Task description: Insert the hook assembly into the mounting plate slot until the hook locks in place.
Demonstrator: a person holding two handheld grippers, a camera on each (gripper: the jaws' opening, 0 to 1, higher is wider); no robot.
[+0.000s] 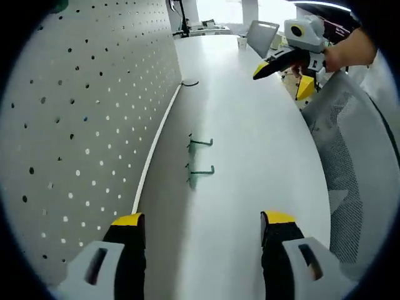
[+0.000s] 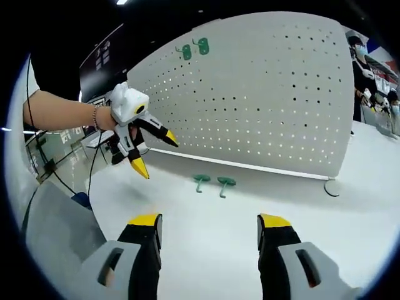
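We judge the two green hooks [image 1: 201, 144] [image 1: 201, 170] to be light, stiff wire pieces, probably smooth and apt to twist in a loose grip, so we would take one by its straight shank, near the small base plate, leaving the plate end free to enter a hole. They lie side by side on the white table [image 1: 250, 156], just in front of the perforated mounting board [image 1: 81, 125], which stands upright along the table's edge. In the right gripper view they sit near each other [image 2: 200, 181] [image 2: 225, 182], with two more green hooks [image 2: 194, 49] already hanging high on the board [image 2: 269, 94]. Our left gripper [image 1: 203, 228] has its jaws wide apart and empty, the hooks ahead of them and well clear. Our right gripper [image 2: 209, 228] is likewise spread and holds nothing, the hooks ahead, roughly between the jaw lines but not yet reached
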